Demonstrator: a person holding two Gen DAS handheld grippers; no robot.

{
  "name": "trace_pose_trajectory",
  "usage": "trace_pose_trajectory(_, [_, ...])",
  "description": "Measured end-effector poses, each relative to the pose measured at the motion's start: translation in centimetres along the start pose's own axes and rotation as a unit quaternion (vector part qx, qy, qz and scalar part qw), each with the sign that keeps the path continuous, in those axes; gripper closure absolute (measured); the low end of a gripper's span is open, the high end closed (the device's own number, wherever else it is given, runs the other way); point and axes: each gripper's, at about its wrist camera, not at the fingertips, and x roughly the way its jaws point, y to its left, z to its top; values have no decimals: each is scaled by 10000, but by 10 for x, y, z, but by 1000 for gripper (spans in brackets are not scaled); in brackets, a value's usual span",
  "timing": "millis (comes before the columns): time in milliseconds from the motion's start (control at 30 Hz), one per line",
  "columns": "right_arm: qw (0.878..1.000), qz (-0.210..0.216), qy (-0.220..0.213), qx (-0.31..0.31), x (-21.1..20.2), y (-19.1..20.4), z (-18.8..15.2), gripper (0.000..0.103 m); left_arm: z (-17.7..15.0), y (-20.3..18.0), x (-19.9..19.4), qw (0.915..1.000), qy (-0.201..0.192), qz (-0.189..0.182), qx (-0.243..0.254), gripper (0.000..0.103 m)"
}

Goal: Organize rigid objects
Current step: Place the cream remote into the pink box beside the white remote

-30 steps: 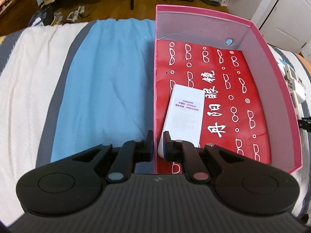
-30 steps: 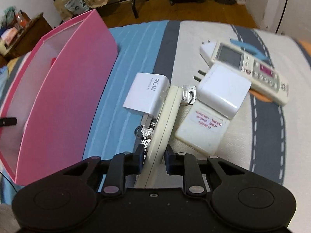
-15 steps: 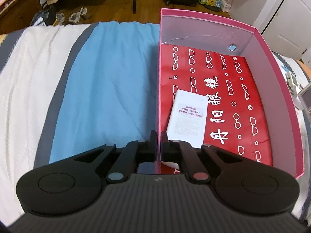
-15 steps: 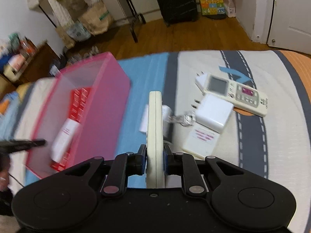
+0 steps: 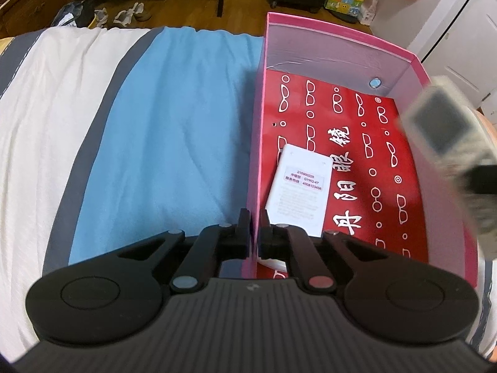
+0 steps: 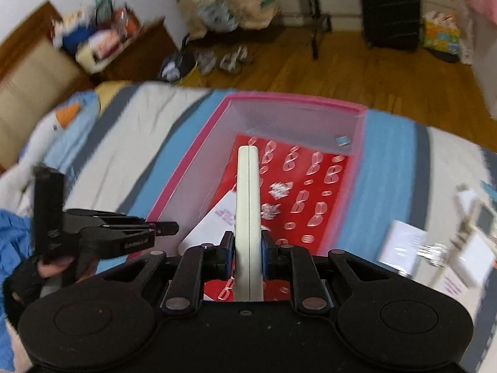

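Remote [image 6: 248,205] now above box [image 6: 192,168], formerly bedside.

A bed [image 5: 174,130] with a blue, white and grey striped cover stood on a wooden floor [image 6: 388,74]. Beyond it were a black suitcase [image 6: 389,9], shoes [image 5: 130,14] and paper bags [image 6: 251,3].

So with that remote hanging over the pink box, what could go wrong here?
The remote is pinched on its thin edges by the right gripper, so it might twist or slip. Dropped flat, it could land on the white device already inside. The left gripper only clamps one wall of the pink box, which may tip.
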Motion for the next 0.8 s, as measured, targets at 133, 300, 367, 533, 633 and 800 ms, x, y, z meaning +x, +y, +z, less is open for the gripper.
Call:
trace_pose_trajectory(133, [9990, -119, 413, 150, 37, 7, 9, 82, -1, 1, 0, 10000, -20, -37, 27, 99])
trace_pose_trajectory(300, [9950, -547, 494, 673, 67, -12, -2, 83, -2, 3, -2, 9998, -106, -158, -6, 97])
trace_pose_trajectory(367, [9942, -525, 490, 800, 72, -9, -2, 83, -3, 3, -1, 9999, -117, -112, 20, 98])
trace_pose_trajectory(533, [9864, -229, 817, 1407, 94, -12, -4, 83, -3, 5, 0, 9998, -108, -180, -4, 97])
trace_pose_trajectory(633, [9814, -53, 894, 1699, 108, -14, -5, 83, -4, 4, 0, 9998, -124, -169, 53, 98])
trace_pose_trajectory(800, [9691, 334, 854, 2291, 123, -20, -8, 82, -5, 6, -1, 9996, -154, -231, 25, 97])
